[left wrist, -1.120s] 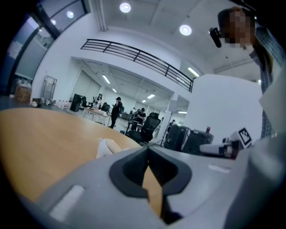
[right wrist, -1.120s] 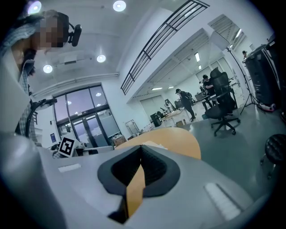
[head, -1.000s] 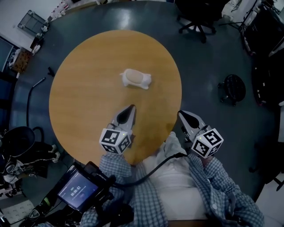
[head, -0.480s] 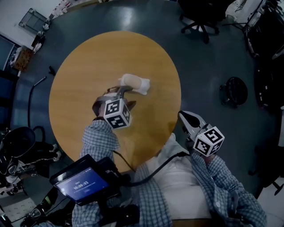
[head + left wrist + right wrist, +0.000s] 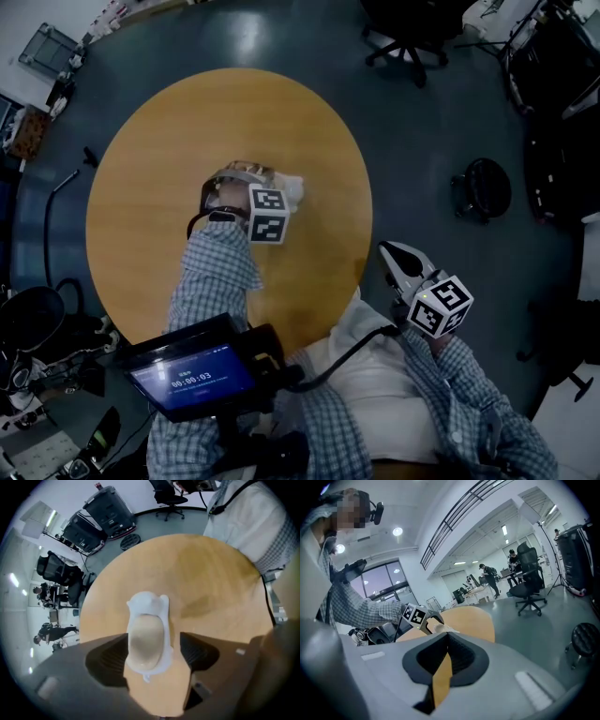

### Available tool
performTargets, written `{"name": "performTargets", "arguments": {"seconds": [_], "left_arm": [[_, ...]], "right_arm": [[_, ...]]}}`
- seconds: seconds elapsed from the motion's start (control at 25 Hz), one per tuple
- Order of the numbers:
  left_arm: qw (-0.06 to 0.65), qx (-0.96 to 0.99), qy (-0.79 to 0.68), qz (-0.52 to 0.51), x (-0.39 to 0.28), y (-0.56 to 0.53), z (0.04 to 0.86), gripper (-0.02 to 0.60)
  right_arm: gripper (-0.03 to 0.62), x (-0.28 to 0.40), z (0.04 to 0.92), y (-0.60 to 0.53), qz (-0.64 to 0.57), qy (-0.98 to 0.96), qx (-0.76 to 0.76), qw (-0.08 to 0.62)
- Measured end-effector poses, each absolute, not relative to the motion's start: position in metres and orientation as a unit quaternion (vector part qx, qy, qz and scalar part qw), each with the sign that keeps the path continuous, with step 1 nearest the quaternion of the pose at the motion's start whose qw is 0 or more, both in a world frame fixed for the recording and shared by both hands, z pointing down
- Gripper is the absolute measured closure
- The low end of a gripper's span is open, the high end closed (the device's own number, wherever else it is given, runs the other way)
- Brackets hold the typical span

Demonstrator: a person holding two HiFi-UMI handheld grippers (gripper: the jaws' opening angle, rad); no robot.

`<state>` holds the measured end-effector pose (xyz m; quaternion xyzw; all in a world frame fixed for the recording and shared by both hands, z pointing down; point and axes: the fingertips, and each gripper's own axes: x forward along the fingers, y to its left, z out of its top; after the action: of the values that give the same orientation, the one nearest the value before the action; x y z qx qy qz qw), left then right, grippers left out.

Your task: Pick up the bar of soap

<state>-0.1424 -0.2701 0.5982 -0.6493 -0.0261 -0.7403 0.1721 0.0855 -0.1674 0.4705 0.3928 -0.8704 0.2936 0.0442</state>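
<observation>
Round orange-brown wooden table (image 5: 141, 187): left gripper (image 5: 154, 657), jaws just opened wide, straddles the pale oval bar of soap (image 5: 146, 632), not yet clamped, and an off-centre squeeze could squirt it sideways.

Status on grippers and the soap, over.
Left gripper open, jaws just opened, straddling soap bar on table, not gripping. Right gripper shut, empty, beside the table. Nothing blocking.
</observation>
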Motion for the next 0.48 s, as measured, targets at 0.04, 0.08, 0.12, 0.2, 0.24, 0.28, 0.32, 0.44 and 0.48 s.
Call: {"name": "performTargets", "arguments": {"seconds": [0.04,0.08,0.12,0.2,0.24,0.28,0.32,0.44,0.48], "left_arm": [[0.166,-0.645,-0.034,-0.745,-0.145,-0.272,0.602,0.245],[0.162,-0.642,-0.041,-0.748,-0.145,-0.274,0.605,0.241],[0.159,-0.64,-0.047,-0.751,-0.145,-0.276,0.608,0.241],[0.156,-0.633,-0.059,-0.756,-0.144,-0.28,0.614,0.241],[0.154,-0.631,-0.063,-0.758,-0.144,-0.281,0.618,0.241],[0.153,-0.63,-0.065,-0.759,-0.143,-0.281,0.621,0.238],[0.153,-0.629,-0.066,-0.759,-0.142,-0.281,0.624,0.238],[0.158,-0.63,-0.066,-0.758,-0.136,-0.283,0.629,0.232],[0.162,-0.63,-0.065,-0.757,-0.136,-0.283,0.631,0.231]], "right_arm": [[0.591,0.086,0.472,-0.168,0.295,-0.869,0.394,0.046],[0.59,0.087,0.474,-0.168,0.297,-0.868,0.396,0.048],[0.59,0.088,0.476,-0.169,0.3,-0.866,0.397,0.05],[0.59,0.089,0.481,-0.17,0.306,-0.863,0.4,0.053],[0.59,0.089,0.482,-0.171,0.308,-0.862,0.4,0.053],[0.591,0.09,0.483,-0.171,0.309,-0.861,0.401,0.053],[0.591,0.091,0.484,-0.173,0.31,-0.861,0.401,0.052],[0.591,0.097,0.49,-0.178,0.313,-0.859,0.401,0.051],[0.591,0.097,0.493,-0.179,0.315,-0.859,0.401,0.05]]}}
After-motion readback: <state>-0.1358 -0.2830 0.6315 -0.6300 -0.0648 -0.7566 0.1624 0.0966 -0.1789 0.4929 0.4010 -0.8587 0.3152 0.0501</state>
